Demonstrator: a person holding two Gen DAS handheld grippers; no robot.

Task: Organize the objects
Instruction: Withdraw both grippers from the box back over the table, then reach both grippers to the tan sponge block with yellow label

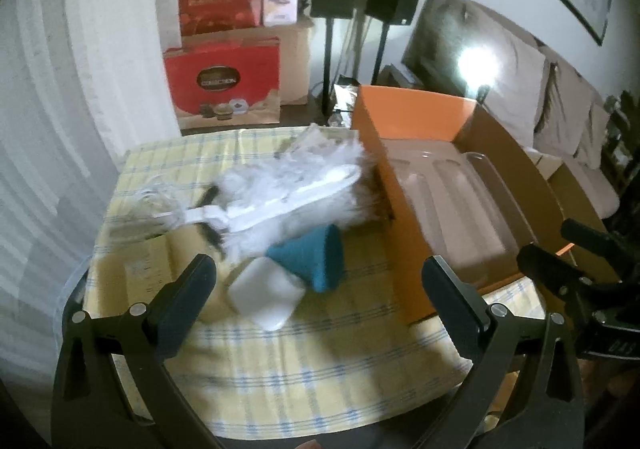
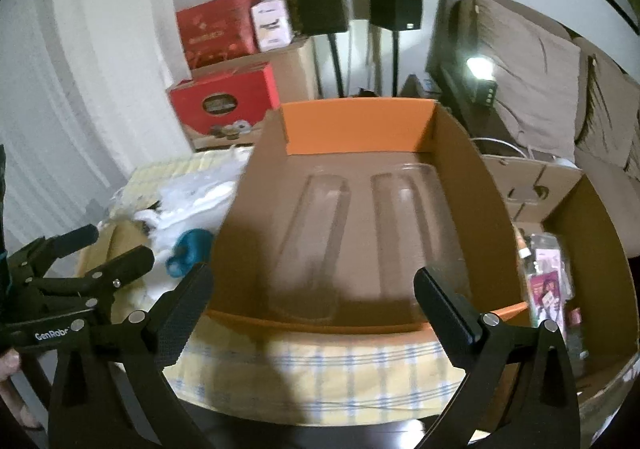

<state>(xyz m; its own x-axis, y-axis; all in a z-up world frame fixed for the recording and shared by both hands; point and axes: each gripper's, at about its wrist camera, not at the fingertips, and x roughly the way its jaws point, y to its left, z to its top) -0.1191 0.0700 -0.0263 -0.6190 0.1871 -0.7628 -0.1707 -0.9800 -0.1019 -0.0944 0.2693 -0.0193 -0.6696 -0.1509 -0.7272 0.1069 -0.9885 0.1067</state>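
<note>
Both claws gape with nothing between them, the left claw (image 1: 320, 289) over the soft, light white duster (image 1: 288, 189) beside the orange box (image 1: 404, 185) mid-table, best pinched by its stiff plastic handle, the right claw (image 2: 316, 309) facing the box.

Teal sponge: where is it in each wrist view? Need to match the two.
Left wrist: teal sponge just below centre, on the checked cloth, left of the orange box.
Right wrist: teal sponge left of centre, partly hidden behind the box's left wall.
Shared landmark: the orange box.
</note>
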